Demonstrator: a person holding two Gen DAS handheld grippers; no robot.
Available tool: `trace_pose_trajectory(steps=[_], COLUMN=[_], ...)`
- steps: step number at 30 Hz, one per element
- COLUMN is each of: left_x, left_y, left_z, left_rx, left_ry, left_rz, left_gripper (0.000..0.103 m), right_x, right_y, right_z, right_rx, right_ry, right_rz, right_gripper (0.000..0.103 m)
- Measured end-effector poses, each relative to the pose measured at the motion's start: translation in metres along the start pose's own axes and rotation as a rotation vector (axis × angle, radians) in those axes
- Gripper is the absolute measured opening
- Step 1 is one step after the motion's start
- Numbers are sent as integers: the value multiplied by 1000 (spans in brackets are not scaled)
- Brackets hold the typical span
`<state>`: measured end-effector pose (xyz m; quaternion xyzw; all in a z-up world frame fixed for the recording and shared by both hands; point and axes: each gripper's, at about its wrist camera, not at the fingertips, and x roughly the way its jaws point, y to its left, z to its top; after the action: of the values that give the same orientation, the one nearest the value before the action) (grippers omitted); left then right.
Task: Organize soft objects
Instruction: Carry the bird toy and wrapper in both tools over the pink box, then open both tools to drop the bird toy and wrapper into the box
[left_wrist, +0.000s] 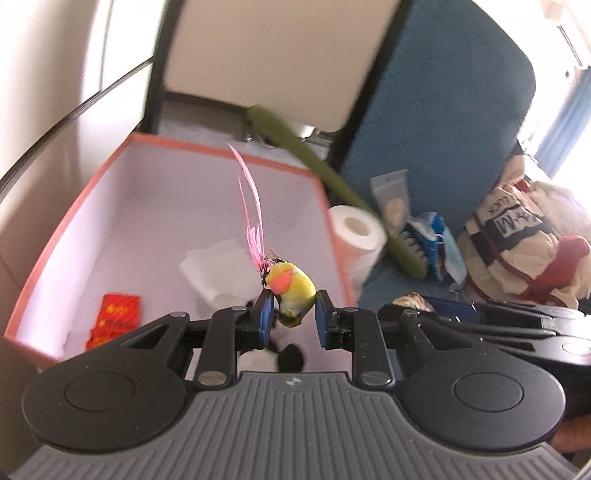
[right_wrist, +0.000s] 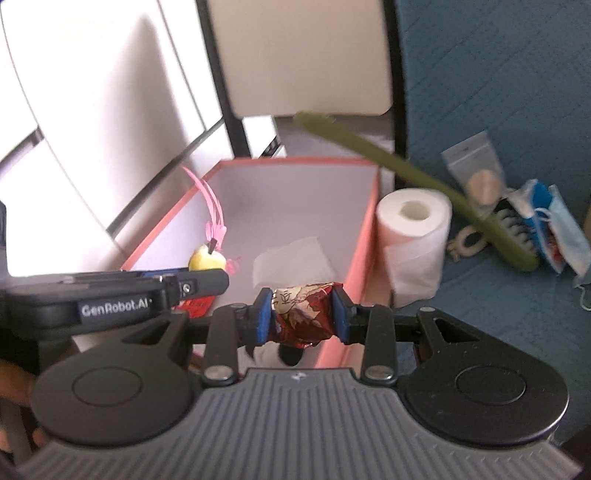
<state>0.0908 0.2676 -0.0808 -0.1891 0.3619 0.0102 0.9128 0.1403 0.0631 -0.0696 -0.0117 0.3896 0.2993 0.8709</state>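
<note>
From the left wrist, the left gripper (left_wrist: 294, 318) clamps a yellow bird toy (left_wrist: 291, 291) with pink tail feathers above the near end of the pink box (left_wrist: 62, 236); a folded white tissue (left_wrist: 218, 269) lies mid-floor, red packets (left_wrist: 114, 319) in its near left corner. From the right wrist, the right gripper (right_wrist: 303, 317) pinches a crumpled red patterned wrapper (right_wrist: 303, 315) over the box's near right edge; a toilet roll (right_wrist: 413, 240) stands just outside that wall.

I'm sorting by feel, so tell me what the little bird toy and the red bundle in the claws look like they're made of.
The bird toy looks like matte painted foam or plastic with a real-looking pink feather tail. The red bundle looks like glossy crinkled foil or satin, given its sharp creases and shine.
</note>
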Motion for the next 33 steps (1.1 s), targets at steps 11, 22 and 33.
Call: trace_pose_trajectory(steps=[11, 22, 33], left_x=[26, 37, 29], left_y=[63, 103, 109], left_z=[6, 6, 9], left_rx=[-57, -104, -116], left_ry=[69, 116, 103], left_rz=[54, 73, 64], left_gripper=[28, 28, 39], right_x=[52, 96, 89], right_y=[29, 41, 41], right_z=[9, 20, 26], right_rx=[-29, -5, 23], right_ry=[68, 125, 114], right_rz=[-1, -17, -10], right_gripper=[38, 39, 54])
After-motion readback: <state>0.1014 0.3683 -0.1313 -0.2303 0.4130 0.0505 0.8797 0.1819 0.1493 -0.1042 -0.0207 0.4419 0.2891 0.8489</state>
